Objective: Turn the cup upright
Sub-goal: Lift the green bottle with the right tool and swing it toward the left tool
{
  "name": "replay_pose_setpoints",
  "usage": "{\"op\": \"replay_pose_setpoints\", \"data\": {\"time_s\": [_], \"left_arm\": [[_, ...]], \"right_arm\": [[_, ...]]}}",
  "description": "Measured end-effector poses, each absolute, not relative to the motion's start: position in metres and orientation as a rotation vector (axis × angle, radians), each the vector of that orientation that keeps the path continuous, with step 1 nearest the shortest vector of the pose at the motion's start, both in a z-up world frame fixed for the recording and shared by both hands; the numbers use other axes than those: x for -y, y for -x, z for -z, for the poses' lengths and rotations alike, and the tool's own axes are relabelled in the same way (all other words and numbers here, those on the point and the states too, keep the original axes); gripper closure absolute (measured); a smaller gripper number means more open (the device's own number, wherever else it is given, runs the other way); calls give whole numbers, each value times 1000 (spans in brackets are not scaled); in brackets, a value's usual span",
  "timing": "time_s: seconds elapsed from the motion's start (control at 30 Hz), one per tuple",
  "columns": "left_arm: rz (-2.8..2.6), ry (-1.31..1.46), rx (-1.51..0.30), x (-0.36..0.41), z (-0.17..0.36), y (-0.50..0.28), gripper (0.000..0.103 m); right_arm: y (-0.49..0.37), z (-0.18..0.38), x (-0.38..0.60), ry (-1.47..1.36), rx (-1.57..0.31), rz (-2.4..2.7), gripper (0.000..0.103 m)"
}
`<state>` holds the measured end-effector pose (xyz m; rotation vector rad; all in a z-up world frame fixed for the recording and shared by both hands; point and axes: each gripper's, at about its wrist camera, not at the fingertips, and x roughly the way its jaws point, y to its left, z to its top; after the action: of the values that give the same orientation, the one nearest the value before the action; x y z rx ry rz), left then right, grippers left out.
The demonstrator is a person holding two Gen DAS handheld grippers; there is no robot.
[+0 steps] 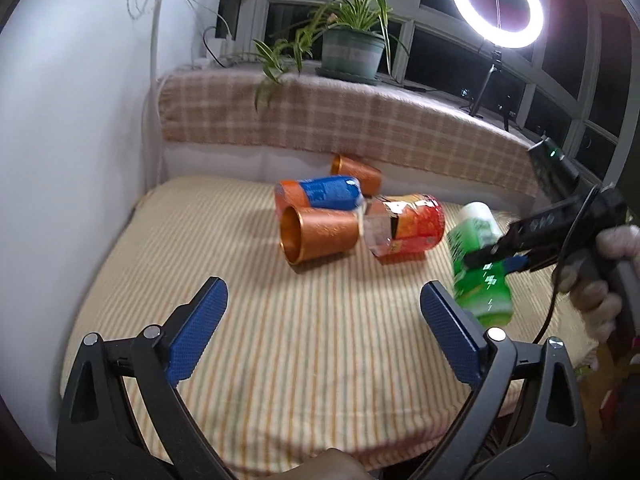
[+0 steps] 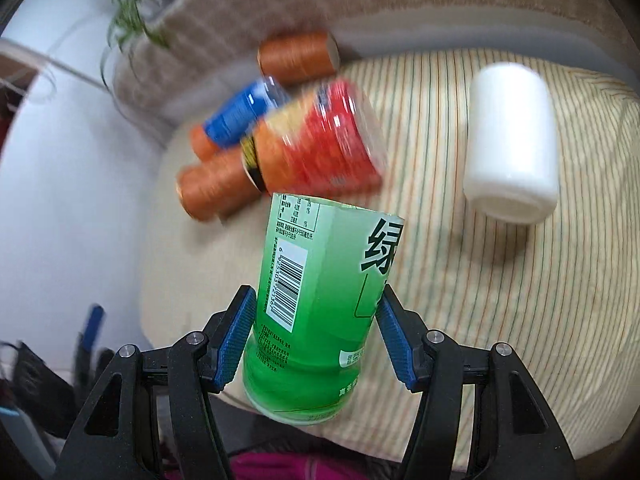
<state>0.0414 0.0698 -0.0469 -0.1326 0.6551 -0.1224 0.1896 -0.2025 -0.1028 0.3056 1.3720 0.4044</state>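
My right gripper [image 2: 316,320] is shut on a green cup [image 2: 320,300] made from a cut bottle and holds it tilted above the striped cloth; it also shows in the left wrist view [image 1: 480,264], where the right gripper [image 1: 486,254] clamps its middle. A copper cup [image 1: 316,234] lies on its side, mouth toward me. A blue-labelled cup [image 1: 320,194], a red cup [image 1: 408,224] and a second copper cup [image 1: 356,174] lie beside it. My left gripper [image 1: 324,312] is open and empty, low over the cloth in front of them.
A white cup [image 2: 514,142] lies on its side at the right of the cloth. A plaid-covered ledge [image 1: 340,116] with a potted plant [image 1: 352,52] and a ring light [image 1: 498,2] runs behind. A white wall [image 1: 72,140] stands at the left.
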Motion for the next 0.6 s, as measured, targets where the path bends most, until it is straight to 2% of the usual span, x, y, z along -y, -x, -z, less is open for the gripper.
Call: {"op": "replay_pose_setpoints", "data": {"time_s": [0.3, 0.6], "left_arm": [[134, 152, -692, -61, 53, -45, 4], [155, 162, -717, -50, 55, -53, 4]], "right_arm": [[-189, 140, 192, -228, -1420, -407, 42], [-175, 133, 191, -157, -1332, -414, 40]]}}
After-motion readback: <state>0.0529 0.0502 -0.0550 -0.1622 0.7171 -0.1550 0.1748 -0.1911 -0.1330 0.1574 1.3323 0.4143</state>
